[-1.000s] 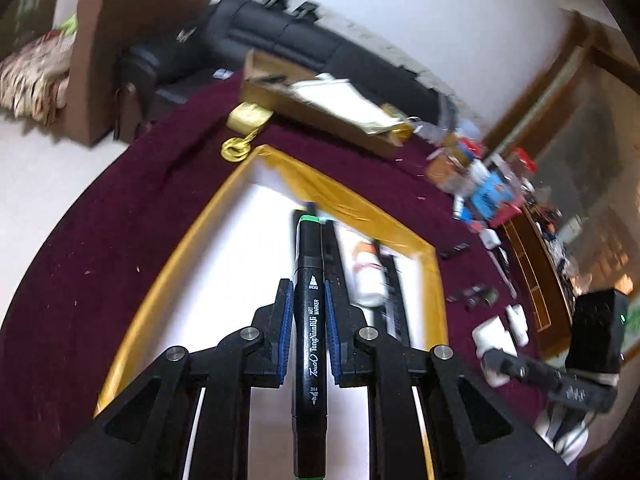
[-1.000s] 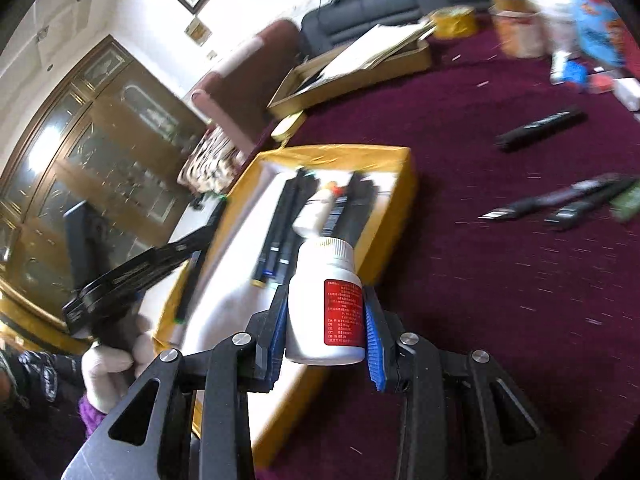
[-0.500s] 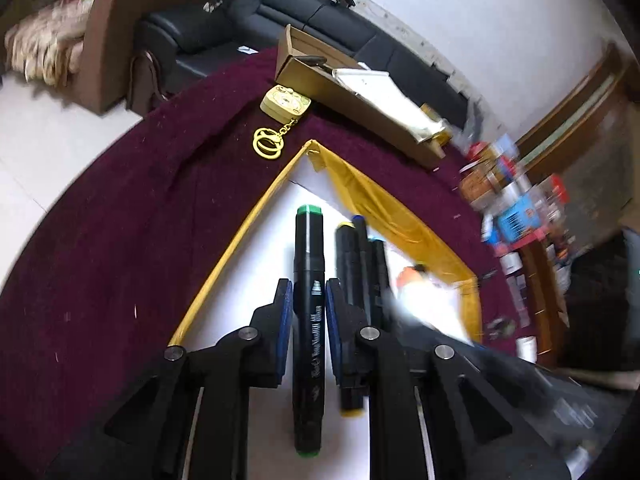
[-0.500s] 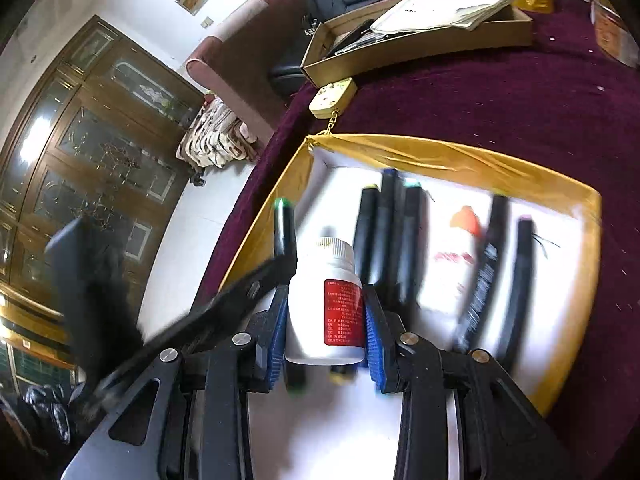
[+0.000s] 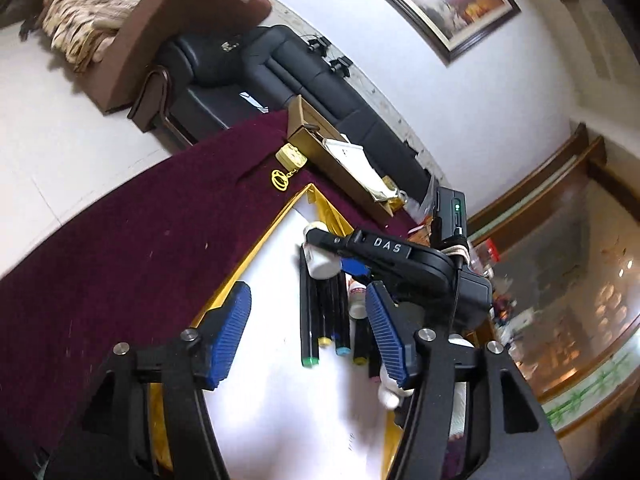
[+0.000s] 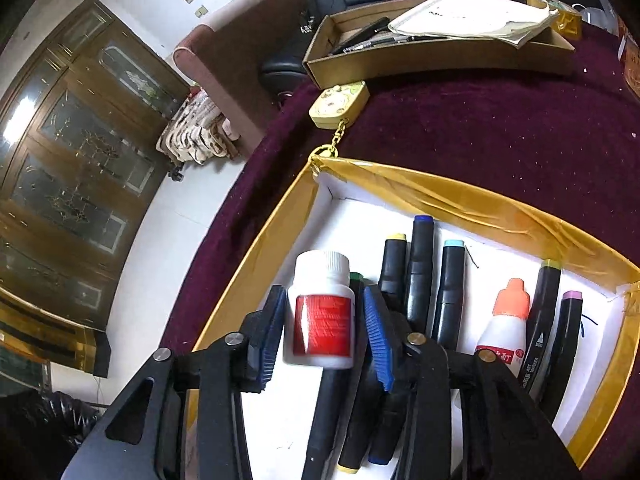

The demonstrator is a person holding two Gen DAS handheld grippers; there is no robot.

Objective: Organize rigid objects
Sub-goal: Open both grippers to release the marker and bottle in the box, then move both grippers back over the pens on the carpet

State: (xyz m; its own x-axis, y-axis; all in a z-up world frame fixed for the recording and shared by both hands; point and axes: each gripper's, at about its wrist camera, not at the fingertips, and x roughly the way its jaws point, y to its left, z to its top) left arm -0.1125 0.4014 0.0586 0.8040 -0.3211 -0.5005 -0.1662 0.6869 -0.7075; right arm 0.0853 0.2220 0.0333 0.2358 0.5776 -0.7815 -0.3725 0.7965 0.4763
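Observation:
A gold-rimmed tray point(image 6: 440, 196) with a white floor holds several black markers point(image 6: 420, 272) and an orange-capped glue bottle point(image 6: 506, 320). My right gripper point(image 6: 322, 292) is low over the tray's left part. Its jaws are opening around a white bottle with a red label point(image 6: 320, 320), and a narrow gap shows at each pad. In the left wrist view my left gripper point(image 5: 307, 286) is opening with nothing between its blue pads. The green-tipped marker point(image 5: 308, 320) lies beyond it on the tray point(image 5: 256, 252), beside the other markers. The right gripper point(image 5: 340, 256) and white bottle point(image 5: 320, 264) show there too.
A cardboard box with papers and pens point(image 6: 440, 52) stands behind the tray on the maroon cloth point(image 6: 480, 128). A yellow tag on a gold chain point(image 6: 338, 104) lies at the tray's far corner. The table edge drops to the floor at the left; a sofa stands beyond.
My left gripper let go of the green-tipped marker, which now lies in the tray, and its jaws spread wide. My right gripper lowered the white bottle into the tray and its pads eased off.

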